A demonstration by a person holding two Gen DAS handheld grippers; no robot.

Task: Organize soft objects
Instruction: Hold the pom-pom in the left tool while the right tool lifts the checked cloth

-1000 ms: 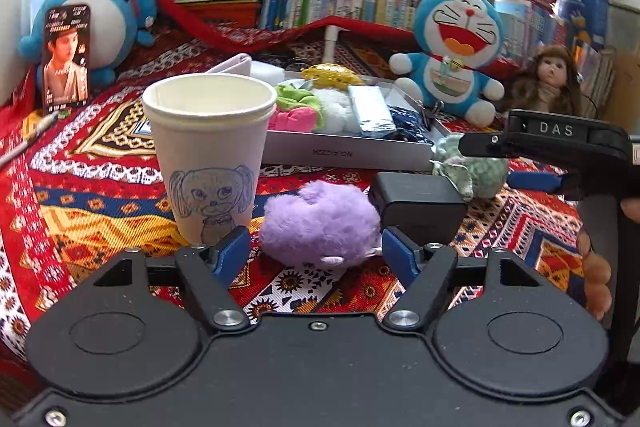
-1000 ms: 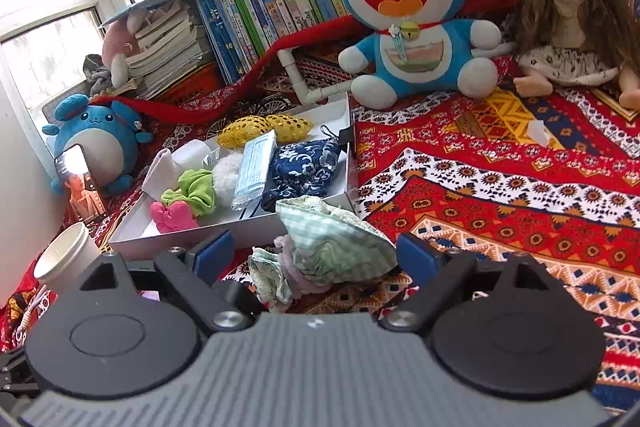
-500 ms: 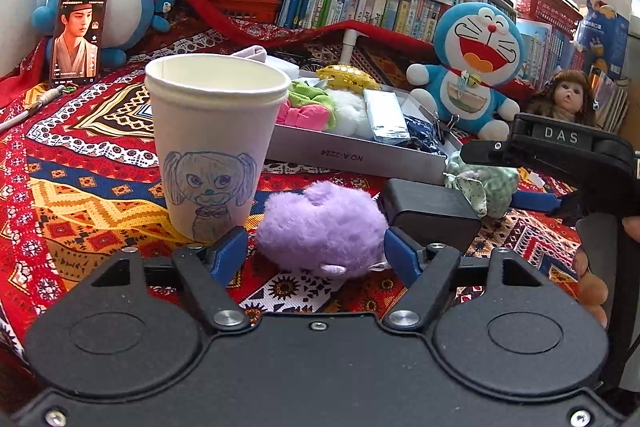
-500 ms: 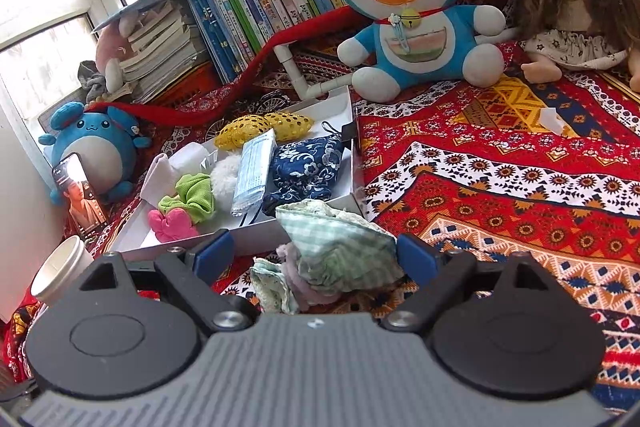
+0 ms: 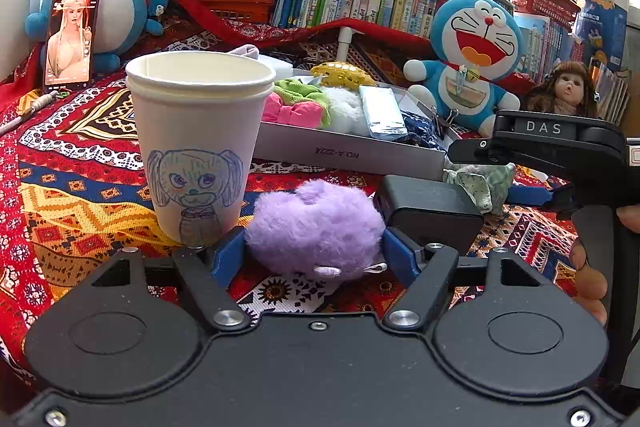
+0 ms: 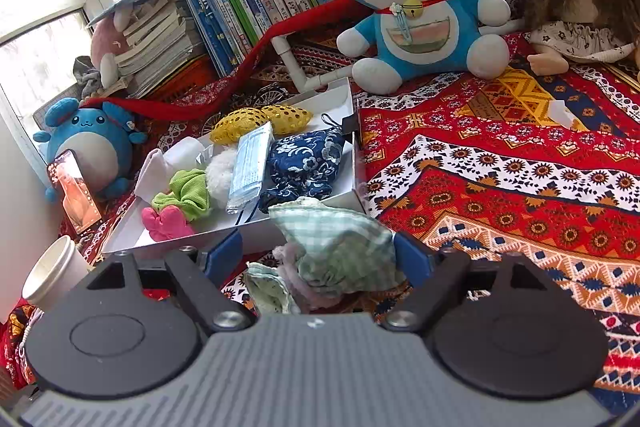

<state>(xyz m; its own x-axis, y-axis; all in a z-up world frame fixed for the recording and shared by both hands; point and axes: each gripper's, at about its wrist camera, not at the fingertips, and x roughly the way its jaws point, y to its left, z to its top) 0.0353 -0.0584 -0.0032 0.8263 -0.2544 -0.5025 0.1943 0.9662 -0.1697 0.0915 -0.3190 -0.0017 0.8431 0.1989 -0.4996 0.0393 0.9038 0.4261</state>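
On the patterned cloth before the grey tray (image 5: 348, 157), my left gripper (image 5: 316, 255) has crept in until its spread fingers flank the purple pompom (image 5: 316, 229), my right gripper (image 6: 318, 253) likewise bracketing the green checked pouch (image 6: 340, 245), both ready to clamp.

Fluffy pom-pom (image 5: 316, 227) showing pale purple, checked cloth bundle (image 6: 336, 247) showing green and white, paper cup (image 5: 198, 143) wearing a blue pencil-drawn dog, surface (image 6: 500, 187) cloth displaying red, orange, blue geometric patterns, tray (image 5: 344, 155) looking grey.
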